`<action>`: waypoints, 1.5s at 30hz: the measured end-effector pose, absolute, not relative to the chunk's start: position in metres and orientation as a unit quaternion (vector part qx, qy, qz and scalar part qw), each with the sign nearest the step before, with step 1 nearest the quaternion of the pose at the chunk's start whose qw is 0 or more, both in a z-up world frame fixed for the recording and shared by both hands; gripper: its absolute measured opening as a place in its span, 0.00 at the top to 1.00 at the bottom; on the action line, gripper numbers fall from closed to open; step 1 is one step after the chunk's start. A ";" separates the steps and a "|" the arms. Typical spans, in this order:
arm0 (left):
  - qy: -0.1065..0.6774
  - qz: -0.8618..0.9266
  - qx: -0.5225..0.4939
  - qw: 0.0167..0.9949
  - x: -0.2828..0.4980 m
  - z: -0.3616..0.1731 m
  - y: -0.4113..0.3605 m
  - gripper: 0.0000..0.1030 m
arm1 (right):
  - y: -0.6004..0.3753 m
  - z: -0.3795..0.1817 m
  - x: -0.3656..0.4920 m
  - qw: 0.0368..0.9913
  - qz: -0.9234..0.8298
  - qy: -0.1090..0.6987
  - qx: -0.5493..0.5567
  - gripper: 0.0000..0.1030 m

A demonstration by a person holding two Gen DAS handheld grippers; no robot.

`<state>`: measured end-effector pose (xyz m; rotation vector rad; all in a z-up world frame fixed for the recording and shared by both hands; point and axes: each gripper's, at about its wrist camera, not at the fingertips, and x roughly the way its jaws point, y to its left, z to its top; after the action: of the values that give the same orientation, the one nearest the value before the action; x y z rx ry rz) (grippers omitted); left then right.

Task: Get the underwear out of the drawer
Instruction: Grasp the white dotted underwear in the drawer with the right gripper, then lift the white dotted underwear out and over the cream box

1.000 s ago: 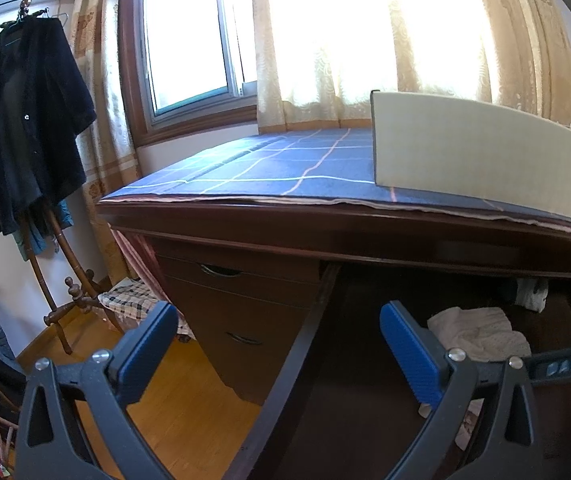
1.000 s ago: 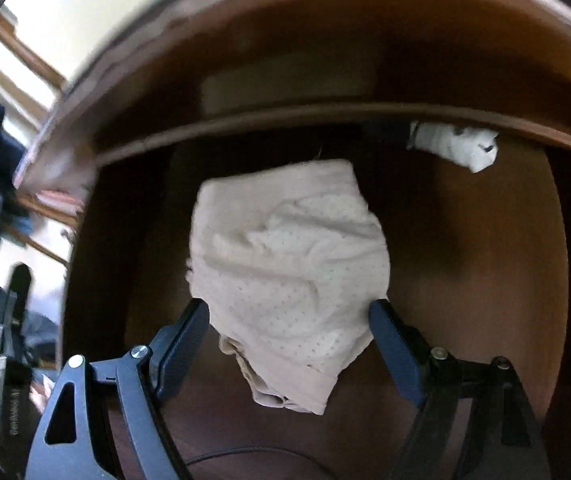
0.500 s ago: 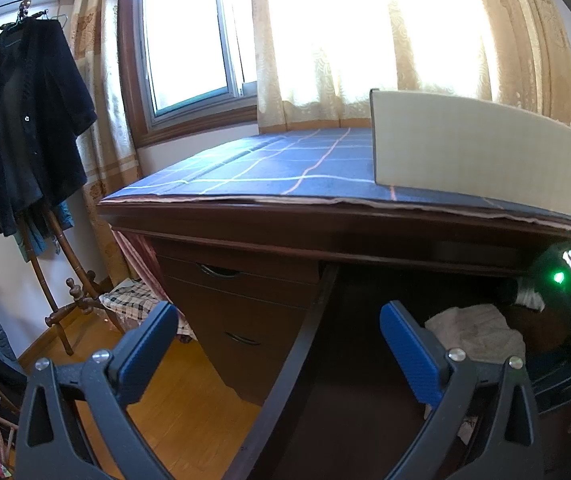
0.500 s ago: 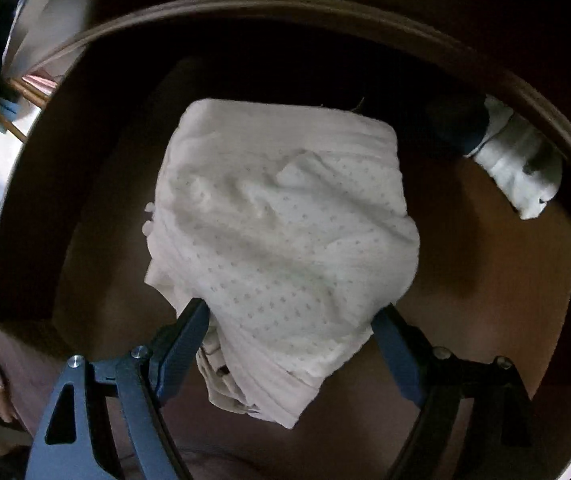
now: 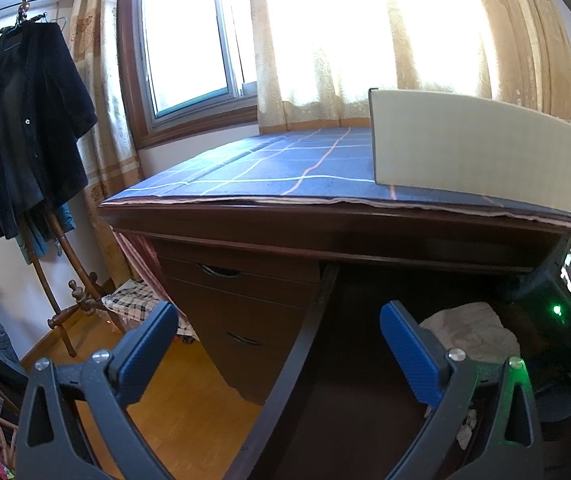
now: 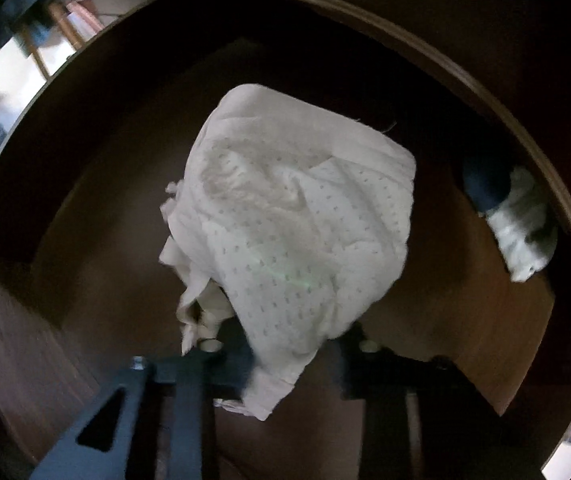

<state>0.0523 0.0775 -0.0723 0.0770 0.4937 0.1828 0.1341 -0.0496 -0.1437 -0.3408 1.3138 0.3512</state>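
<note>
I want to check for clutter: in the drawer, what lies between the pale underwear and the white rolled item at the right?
Only bare drawer floor lies between the underwear and the white rolled item, as the right wrist view shows; they are apart.

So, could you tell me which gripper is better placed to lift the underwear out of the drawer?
Right: the right gripper has just closed on the underwear. The left gripper hangs open, empty, at the drawer side.

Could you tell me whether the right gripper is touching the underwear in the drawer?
Touching. In the right wrist view the right gripper has just been closing its jaws, and they now pinch the near edge of the underwear, which bunches between them.
</note>
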 end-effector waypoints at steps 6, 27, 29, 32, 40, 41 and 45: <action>0.243 0.091 0.039 0.965 0.052 -0.072 0.078 0.00 | -0.052 -0.117 0.121 0.800 0.163 0.557 -0.155 0.78; 0.246 0.092 0.039 0.964 0.052 -0.072 0.080 0.00 | -0.122 -0.037 0.054 0.883 0.150 0.438 -0.082 0.80; 0.246 0.092 0.039 0.964 0.052 -0.072 0.080 0.00 | -0.121 -0.036 0.046 0.888 0.151 0.429 -0.069 0.80; 0.246 0.092 0.039 0.964 0.052 -0.072 0.080 0.00 | -0.122 -0.027 0.034 0.896 0.157 0.411 -0.061 0.80; 0.246 0.092 0.039 0.964 0.052 -0.072 0.080 0.00 | -0.128 0.008 0.008 0.916 0.161 0.364 -0.048 0.80; 0.246 0.092 0.039 0.964 0.051 -0.072 0.081 0.00 | -0.130 0.013 0.006 0.919 0.161 0.358 -0.045 0.80; 0.246 0.092 0.040 0.964 0.052 -0.072 0.080 0.00 | -0.133 0.039 -0.001 0.930 0.162 0.327 -0.040 0.80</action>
<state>0.0516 0.0804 -0.0717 0.0800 0.4989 0.1858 -0.0013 -0.1335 0.0394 -0.0824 0.6687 0.3317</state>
